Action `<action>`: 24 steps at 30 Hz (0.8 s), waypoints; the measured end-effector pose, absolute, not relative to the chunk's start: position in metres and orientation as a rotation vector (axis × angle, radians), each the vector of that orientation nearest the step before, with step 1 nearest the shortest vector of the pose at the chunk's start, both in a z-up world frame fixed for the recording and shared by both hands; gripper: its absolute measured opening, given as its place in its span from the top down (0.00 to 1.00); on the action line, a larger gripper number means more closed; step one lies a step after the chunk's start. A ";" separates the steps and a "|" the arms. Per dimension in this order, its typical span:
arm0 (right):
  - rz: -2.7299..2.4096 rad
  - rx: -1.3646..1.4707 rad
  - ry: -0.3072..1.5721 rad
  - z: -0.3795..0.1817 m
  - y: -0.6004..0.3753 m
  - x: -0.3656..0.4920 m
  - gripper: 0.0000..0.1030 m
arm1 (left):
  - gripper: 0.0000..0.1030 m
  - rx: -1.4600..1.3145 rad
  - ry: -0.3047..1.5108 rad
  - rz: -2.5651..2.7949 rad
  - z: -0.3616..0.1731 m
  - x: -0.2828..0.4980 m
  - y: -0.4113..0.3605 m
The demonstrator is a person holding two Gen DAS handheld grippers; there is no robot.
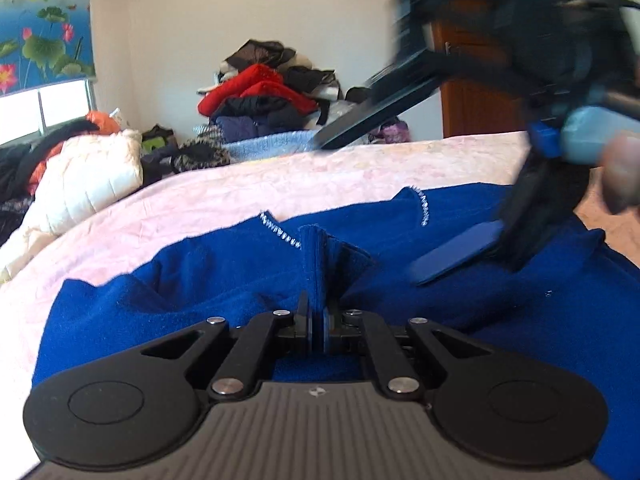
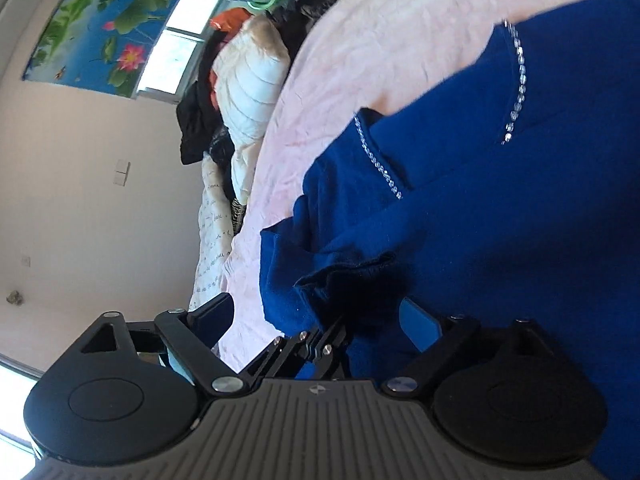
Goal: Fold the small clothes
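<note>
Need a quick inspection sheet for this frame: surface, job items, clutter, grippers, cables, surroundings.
Surface: bed with pink bedspread, wrinkled.
Job's things: blue garment with rhinestone trim, spread and rumpled on the bedspread.
Clutter: clothes pile with a red item beyond the bed; white quilted jacket at the bed's edge.
Grippers: left gripper shut on a pinched ridge of the garment; right gripper open above the fabric, blurred in the left wrist view.
Cables: nothing seen.
Surroundings: lotus-print blind over a window, wooden door, plain walls.
</note>
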State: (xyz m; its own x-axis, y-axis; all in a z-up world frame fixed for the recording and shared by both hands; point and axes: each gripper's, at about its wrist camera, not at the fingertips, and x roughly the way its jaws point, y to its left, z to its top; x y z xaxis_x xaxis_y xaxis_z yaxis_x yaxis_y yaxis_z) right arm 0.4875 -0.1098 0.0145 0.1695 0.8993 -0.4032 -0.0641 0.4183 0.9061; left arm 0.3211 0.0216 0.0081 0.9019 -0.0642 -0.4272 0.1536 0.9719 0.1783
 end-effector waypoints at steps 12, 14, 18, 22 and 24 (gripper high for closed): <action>0.782 0.719 1.254 0.013 -0.083 0.491 0.59 | 0.96 0.355 0.416 -0.131 0.005 0.319 -0.004; 0.785 0.707 1.239 0.012 -0.084 0.492 0.74 | 0.95 0.354 0.424 -0.130 0.004 0.320 -0.003; 0.782 0.661 1.203 0.013 -0.083 0.493 0.86 | 0.93 0.352 0.434 -0.114 0.003 0.321 -0.002; 0.792 0.683 1.139 0.022 -0.087 0.495 0.88 | 0.71 0.324 0.436 -0.114 0.004 0.320 0.002; 0.803 0.714 1.100 0.029 -0.095 0.500 0.88 | 0.40 0.265 0.396 -0.127 0.007 0.314 0.011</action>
State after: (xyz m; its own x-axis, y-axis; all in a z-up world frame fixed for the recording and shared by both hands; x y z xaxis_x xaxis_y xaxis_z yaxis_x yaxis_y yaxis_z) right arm 0.5001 -0.0945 0.0290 0.2411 0.8432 -0.4804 -0.2007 0.5277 0.8254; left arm 0.3141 0.0109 0.0074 0.9152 -0.0705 -0.3969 0.1734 0.9577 0.2298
